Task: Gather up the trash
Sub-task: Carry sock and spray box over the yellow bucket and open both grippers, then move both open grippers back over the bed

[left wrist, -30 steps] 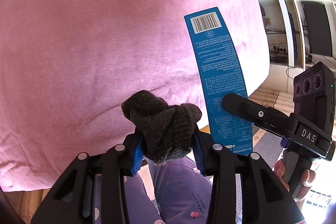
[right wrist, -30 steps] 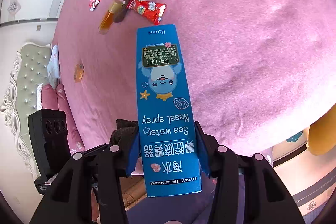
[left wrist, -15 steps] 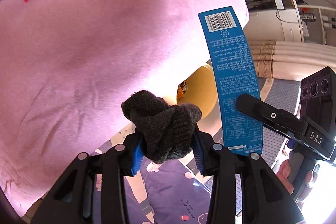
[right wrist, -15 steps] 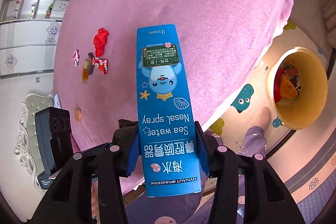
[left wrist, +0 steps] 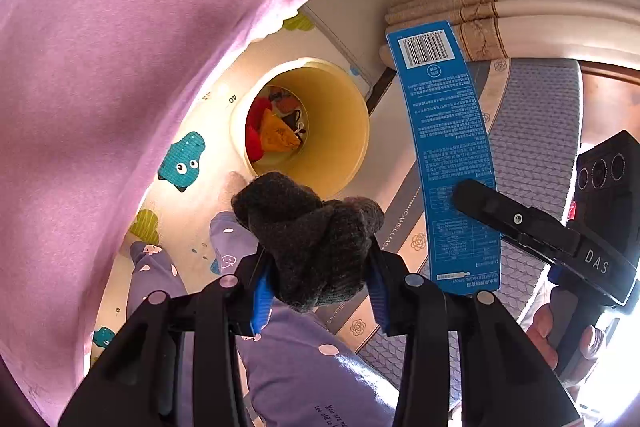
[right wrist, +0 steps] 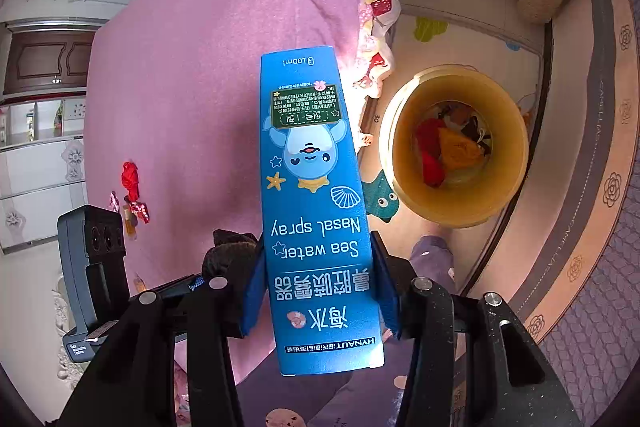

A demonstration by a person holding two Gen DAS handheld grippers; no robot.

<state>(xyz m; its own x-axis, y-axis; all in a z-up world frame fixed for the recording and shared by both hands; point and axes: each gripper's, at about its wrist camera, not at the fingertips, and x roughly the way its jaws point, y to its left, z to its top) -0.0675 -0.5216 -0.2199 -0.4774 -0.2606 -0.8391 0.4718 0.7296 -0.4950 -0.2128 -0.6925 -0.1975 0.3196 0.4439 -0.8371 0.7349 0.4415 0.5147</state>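
My left gripper (left wrist: 320,291) is shut on a balled dark grey sock (left wrist: 310,235) and holds it in the air, near the yellow bin (left wrist: 344,103) on the floor. My right gripper (right wrist: 320,291) is shut on a tall blue nasal spray box (right wrist: 312,195); the box also shows in the left wrist view (left wrist: 448,155). The yellow bin (right wrist: 404,183) sits right of the box and holds red, orange and dark scraps. The sock shows at the left of the right wrist view (right wrist: 224,251).
The pink-covered bed (left wrist: 120,47) fills the left; more trash, red wrappers (right wrist: 132,183), lies on it (right wrist: 180,75). A play mat with cartoon figures (left wrist: 182,161) lies under the bin. A grey patterned rug (right wrist: 592,287) is at right. My legs in purple trousers (left wrist: 300,367) are below.
Both grippers have swung away from the bed toward the floor. The yellow bin has come into fuller view and nearer. Both grips are unchanged.
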